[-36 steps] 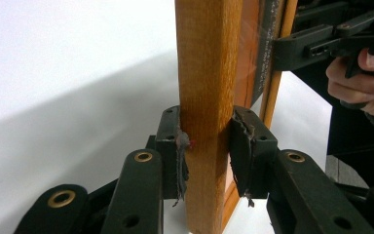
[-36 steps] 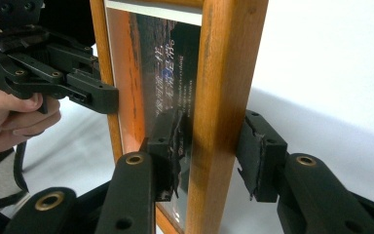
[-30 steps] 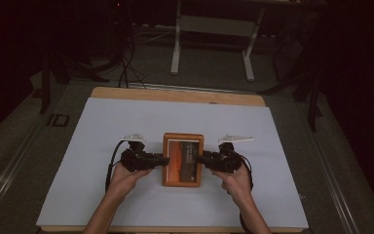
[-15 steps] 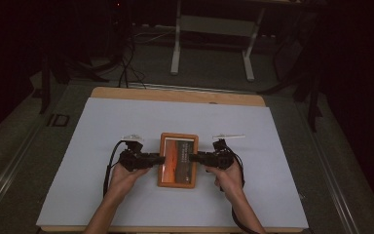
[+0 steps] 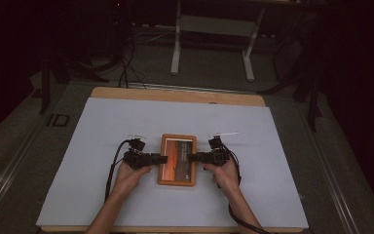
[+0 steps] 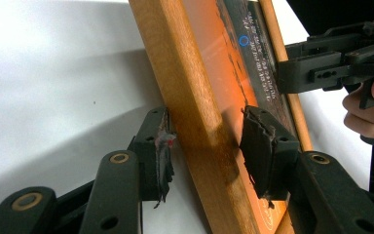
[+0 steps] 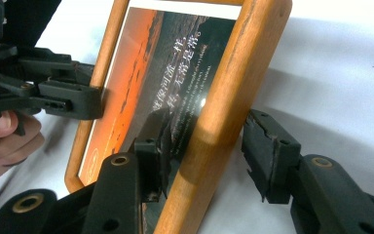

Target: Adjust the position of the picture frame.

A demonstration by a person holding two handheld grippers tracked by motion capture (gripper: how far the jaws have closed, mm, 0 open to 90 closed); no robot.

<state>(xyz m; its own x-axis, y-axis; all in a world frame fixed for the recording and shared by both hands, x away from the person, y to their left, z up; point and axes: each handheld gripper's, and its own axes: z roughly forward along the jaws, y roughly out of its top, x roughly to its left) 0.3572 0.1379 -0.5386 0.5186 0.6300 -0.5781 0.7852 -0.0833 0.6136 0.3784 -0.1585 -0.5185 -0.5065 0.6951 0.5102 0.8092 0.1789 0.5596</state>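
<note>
On the white table (image 5: 92, 161), wooden picture frame (image 5: 177, 160) lying flat, my left gripper (image 6: 204, 146) and right gripper (image 7: 207, 151) straddling its side rails, jaws just opening, pads clear, printed caption legible from my right gripper view.

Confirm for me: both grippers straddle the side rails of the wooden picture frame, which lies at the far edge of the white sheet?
Not quite. The high view shows the wooden picture frame near the middle of the white sheet, toward the person's side, not at its far edge. The left gripper and right gripper do straddle its side rails.
</note>
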